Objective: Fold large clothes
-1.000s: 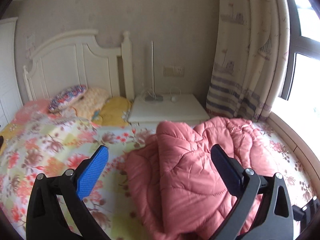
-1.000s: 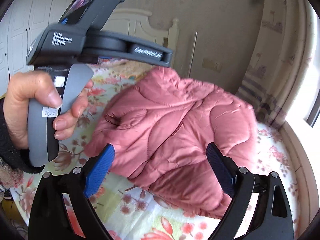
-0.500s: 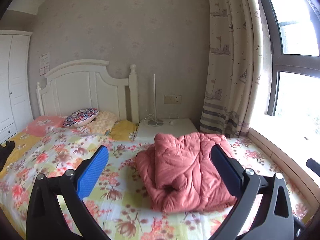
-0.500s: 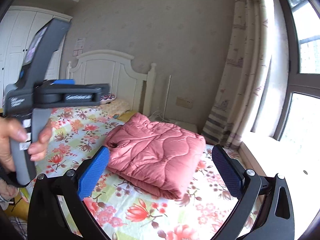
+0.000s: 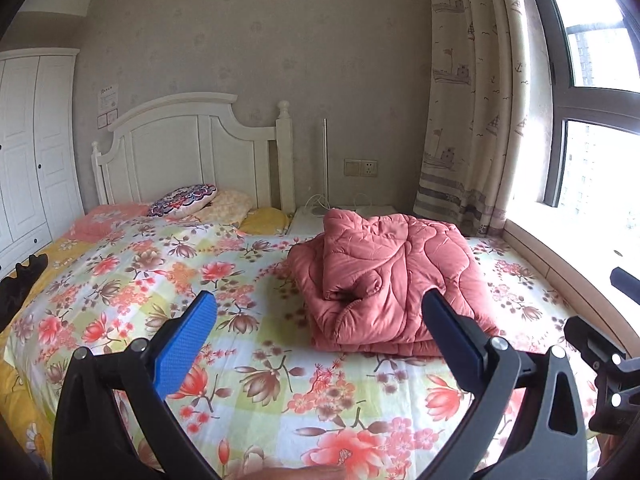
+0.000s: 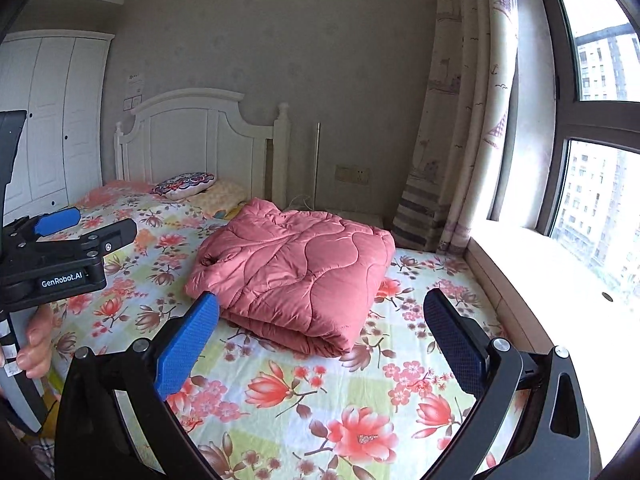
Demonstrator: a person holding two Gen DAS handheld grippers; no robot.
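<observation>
A pink quilted padded garment (image 5: pixel 384 276) lies folded in a thick bundle on the floral bedsheet (image 5: pixel 160 272), toward the window side of the bed; it also shows in the right wrist view (image 6: pixel 296 272). My left gripper (image 5: pixel 320 336) is open and empty, held back above the foot of the bed, apart from the bundle. My right gripper (image 6: pixel 322 334) is open and empty, also held back from the bundle. The left gripper's body (image 6: pixel 60 260) shows at the left of the right wrist view, held by a hand.
A white headboard (image 5: pixel 192 148) and pillows (image 5: pixel 184 204) stand at the far end. A white nightstand (image 5: pixel 344 212) is behind the bundle. A curtain (image 5: pixel 468 120) and a window sill (image 6: pixel 560 272) run along the right. A white wardrobe (image 5: pixel 28 148) is at left.
Both grippers have pulled back and up from the pink bundle, which now looks smaller and farther away. The bundle lies still, folded on the bed.
</observation>
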